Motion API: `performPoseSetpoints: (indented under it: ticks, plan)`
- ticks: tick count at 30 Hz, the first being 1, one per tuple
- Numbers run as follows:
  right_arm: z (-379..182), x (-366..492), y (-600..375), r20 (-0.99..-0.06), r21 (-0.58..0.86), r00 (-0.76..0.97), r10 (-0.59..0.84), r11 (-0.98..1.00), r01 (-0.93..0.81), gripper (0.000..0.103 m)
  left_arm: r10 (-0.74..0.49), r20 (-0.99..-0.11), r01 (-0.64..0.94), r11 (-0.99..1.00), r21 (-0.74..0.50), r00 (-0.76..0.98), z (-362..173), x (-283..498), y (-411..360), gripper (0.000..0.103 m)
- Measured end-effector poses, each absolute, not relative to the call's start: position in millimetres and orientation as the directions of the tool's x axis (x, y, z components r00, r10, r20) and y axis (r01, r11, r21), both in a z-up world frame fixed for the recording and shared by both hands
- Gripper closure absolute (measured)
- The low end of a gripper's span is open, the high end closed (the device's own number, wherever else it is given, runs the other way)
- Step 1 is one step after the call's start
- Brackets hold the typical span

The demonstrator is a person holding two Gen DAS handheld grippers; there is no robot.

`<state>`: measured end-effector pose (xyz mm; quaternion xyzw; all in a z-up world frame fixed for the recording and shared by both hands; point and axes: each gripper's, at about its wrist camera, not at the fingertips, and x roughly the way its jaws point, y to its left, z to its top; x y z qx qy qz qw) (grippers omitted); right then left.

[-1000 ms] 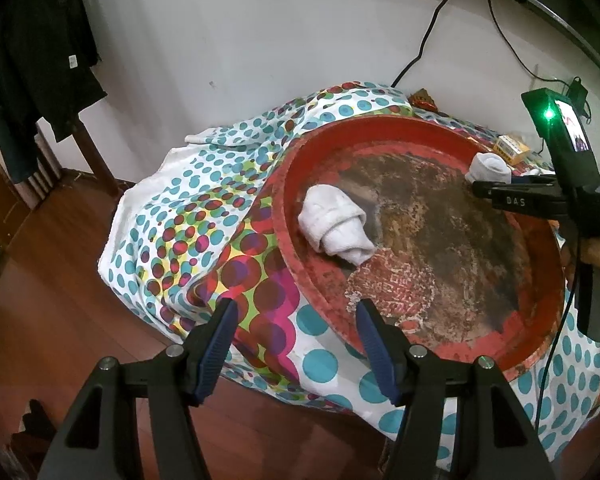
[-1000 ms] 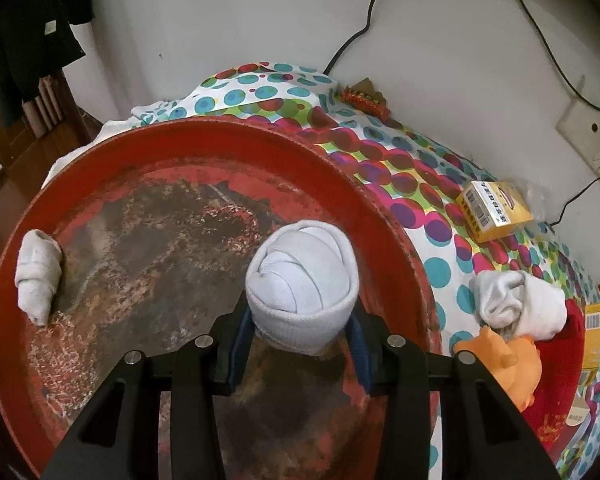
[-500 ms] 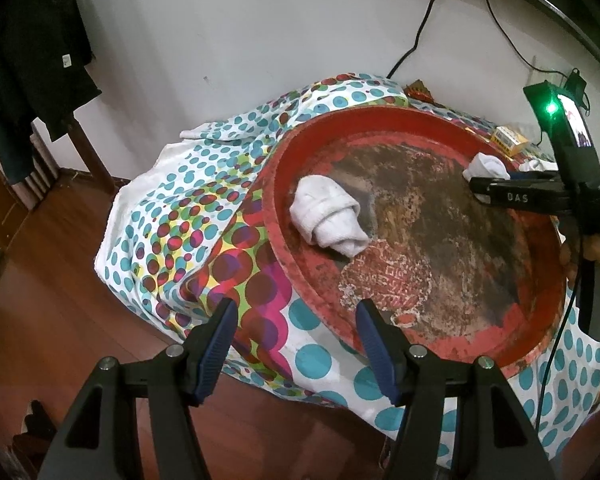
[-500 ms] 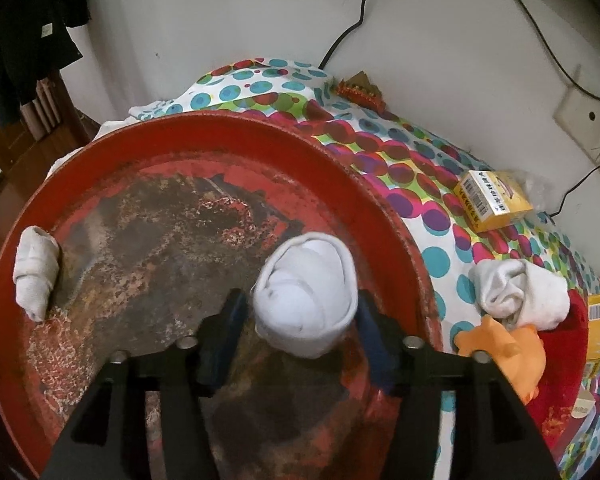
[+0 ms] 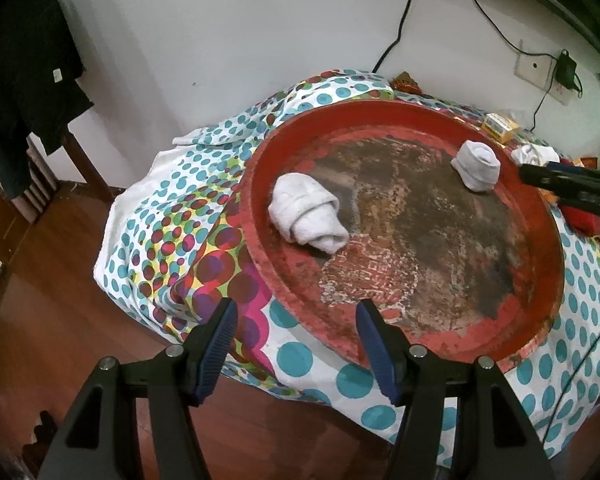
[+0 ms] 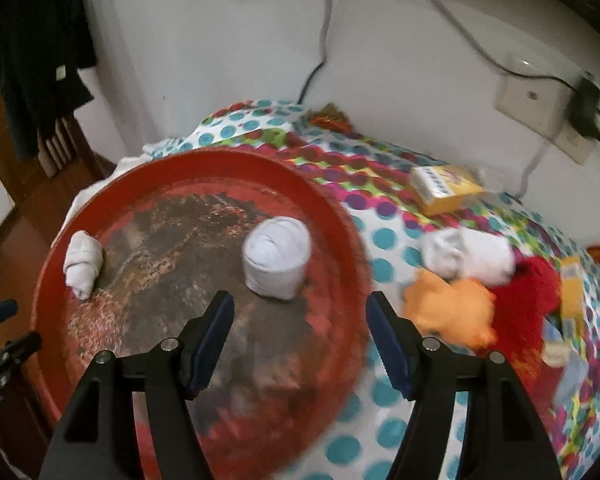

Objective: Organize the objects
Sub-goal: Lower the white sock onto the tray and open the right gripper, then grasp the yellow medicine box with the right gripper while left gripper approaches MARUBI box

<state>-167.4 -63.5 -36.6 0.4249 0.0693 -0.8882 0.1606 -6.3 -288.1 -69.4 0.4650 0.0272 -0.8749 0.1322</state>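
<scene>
A surface draped in a polka-dotted cloth (image 5: 172,240) is being occupied by a large round red tray (image 6: 336,240), its floor worn and mottled brown. Two rolled white socks are being carried on it: an oblong roll (image 5: 306,214) near its left rim, and a stubby cylinder (image 6: 277,257) standing upright near the right rim. The right tool (image 6: 300,334), angled downward, has just been opening; its jaws are being held wide, empty, behind the cylinder. The left tool (image 5: 294,350) is being held wide, empty, over the tray's near edge.

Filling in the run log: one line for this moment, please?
right gripper: jaws just opened, empty | rolled sock: standing free on red tray | left gripper: open, empty
</scene>
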Motion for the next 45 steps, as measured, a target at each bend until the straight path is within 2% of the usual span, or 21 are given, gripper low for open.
performPoseSetpoints:
  ticks: [5, 10, 16, 20, 26, 30, 38, 45]
  plan:
    - [-27, -145, -7, -0.752, 0.035, -0.628, -0.199, -0.964, 0.263, 0.037, -0.199, -0.818, 0.230, -0.970, 0.085, -0.540, -69, -8, -278, 0.040]
    - [-28, -138, 66, -0.749, 0.022, -0.655, -0.101, -0.992, 0.127, 0.037, -0.203, -0.819, 0.209, -0.972, 0.104, -0.537, -70, -9, -268, 0.040]
    - [-30, -150, 147, -0.754, 0.028, -0.657, 0.001, -0.999, -0.033, 0.037, -0.204, -0.807, 0.180, -0.976, 0.124, -0.555, -66, -9, -257, 0.040]
    - [-38, -165, 185, -0.765, 0.061, -0.644, 0.017, -0.993, -0.099, 0.036, -0.201, -0.804, 0.157, -0.978, 0.135, -0.560, -65, -10, -246, 0.040]
    - [-55, -193, 203, -0.784, 0.082, -0.621, 0.007, -0.990, -0.114, 0.034, -0.220, -0.794, 0.151, -0.975, 0.162, -0.567, -61, -11, -224, 0.040]
    - [-63, -215, 212, -0.789, 0.099, -0.615, -0.003, -0.988, -0.122, 0.028, -0.130, -0.797, 0.079, -0.992, 0.104, -0.589, -51, -11, -199, 0.040]
    - [-82, -247, 225, -0.802, 0.141, -0.595, -0.039, -0.982, -0.126, 0.028, -0.058, -0.799, -0.053, -0.992, 0.111, -0.598, -45, -31, -141, 0.040]
    - [-95, -262, 232, -0.803, 0.199, -0.589, -0.097, -0.974, -0.110, 0.028, 0.051, -0.806, -0.164, -0.985, 0.058, -0.590, -45, -56, -84, 0.040]
